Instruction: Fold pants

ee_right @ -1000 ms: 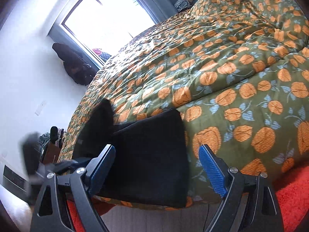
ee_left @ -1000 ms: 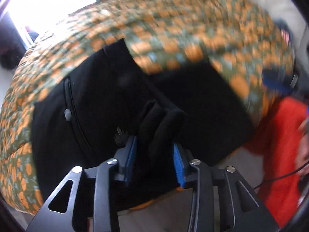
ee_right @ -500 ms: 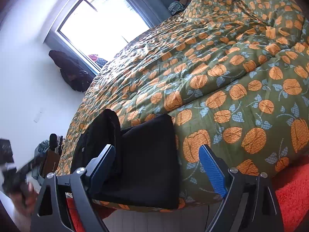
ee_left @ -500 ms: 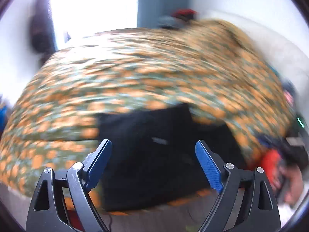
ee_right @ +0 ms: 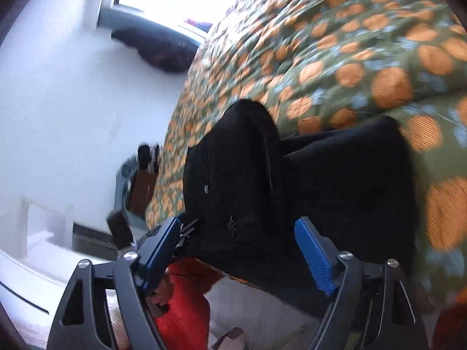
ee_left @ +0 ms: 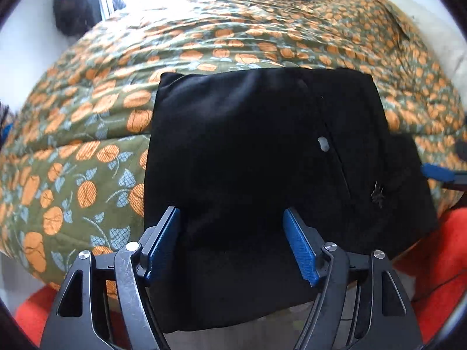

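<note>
Writing is nowhere legible; the only marks on the black pants (ee_left: 248, 157) are a small pale zipper pull (ee_left: 323, 143) and a tiny dark emblem (ee_left: 377, 194) on the fabric, its design too small to make out. The pants lie folded into a thick rectangle at the near edge of the bed, on a green quilt (ee_left: 87, 134) printed with orange fruit, their lower edge hanging slightly over the side (the right wrist view shows one end humped up higher). Both claws have just been closing a little. The left claw (ee_left: 232, 243) stands wide over the near edge, blue pads apart, pinching nothing. The right claw (ee_right: 238, 248) is wide too, fabric between its fingers but not gripped. Red rug (ee_left: 437, 262) lies below; the quilt beyond is open.
</note>
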The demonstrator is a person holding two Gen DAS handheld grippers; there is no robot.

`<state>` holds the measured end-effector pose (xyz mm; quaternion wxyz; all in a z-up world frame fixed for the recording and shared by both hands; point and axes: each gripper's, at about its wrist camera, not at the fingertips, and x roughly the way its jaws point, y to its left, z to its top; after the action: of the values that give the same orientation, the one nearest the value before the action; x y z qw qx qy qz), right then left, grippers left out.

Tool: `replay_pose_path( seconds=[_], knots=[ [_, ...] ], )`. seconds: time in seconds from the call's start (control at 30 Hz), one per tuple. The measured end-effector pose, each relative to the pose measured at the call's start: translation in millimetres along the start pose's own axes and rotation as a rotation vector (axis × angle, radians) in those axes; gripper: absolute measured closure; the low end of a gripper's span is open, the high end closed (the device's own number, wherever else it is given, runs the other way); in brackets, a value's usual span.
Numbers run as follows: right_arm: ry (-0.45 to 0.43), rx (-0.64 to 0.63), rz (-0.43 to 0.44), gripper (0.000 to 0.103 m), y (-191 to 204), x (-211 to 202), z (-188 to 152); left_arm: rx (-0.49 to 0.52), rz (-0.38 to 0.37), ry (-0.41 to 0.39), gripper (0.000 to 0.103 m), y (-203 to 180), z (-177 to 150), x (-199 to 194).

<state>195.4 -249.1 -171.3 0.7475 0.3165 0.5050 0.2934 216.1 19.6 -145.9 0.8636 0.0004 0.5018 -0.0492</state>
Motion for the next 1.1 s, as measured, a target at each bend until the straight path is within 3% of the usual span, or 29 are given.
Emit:
replay_pose_path(
  seconds=[0.2, 0.3, 0.5, 0.6, 0.63, 0.67, 0.7, 0.8, 0.97, 1.1],
  knots=[
    [0.219, -0.071, 0.000, 0.043, -1, 58, 18, -0.003, 0.016, -0.005, 0.027, 1, 0, 1],
    [0.288, -0.104, -0.021, 0.045, -2, 70, 18, -0.008, 0.013, -0.004, 0.025, 2, 1, 5],
    [0.408, -0.089, 0.063, 0.045, -10, 81, 23, -0.025, 0.011, 0.004, 0.021, 4, 4, 10],
    [0.451, -0.090, 0.056, 0.047, -9, 96, 20, -0.033, 0.021, 0.003, 0.019, 4, 5, 12],
    [0.451, -0.100, 0.045, 0.050, -3, 102, 19, -0.038, 0.024, 0.004, 0.019, 5, 5, 13],
    [0.436, -0.129, 0.025, 0.059, 4, 107, 20, -0.047, 0.023, 0.003, 0.019, 6, 6, 12],
    [0.400, -0.190, -0.040, 0.082, 16, 108, 20, -0.061, 0.022, -0.003, 0.021, 8, 7, 9],
    [0.331, -0.274, -0.069, 0.083, 44, 93, 19, -0.113, -0.018, -0.014, 0.024, 16, 14, -13],
    [0.214, -0.315, -0.041, 0.084, 83, 19, 9, -0.120, -0.102, -0.126, 0.019, 20, 31, -72],
    [0.166, -0.206, -0.134, 0.084, 45, -23, -13, -0.074, -0.140, -0.109, 0.018, 1, 28, -73]
  ],
)
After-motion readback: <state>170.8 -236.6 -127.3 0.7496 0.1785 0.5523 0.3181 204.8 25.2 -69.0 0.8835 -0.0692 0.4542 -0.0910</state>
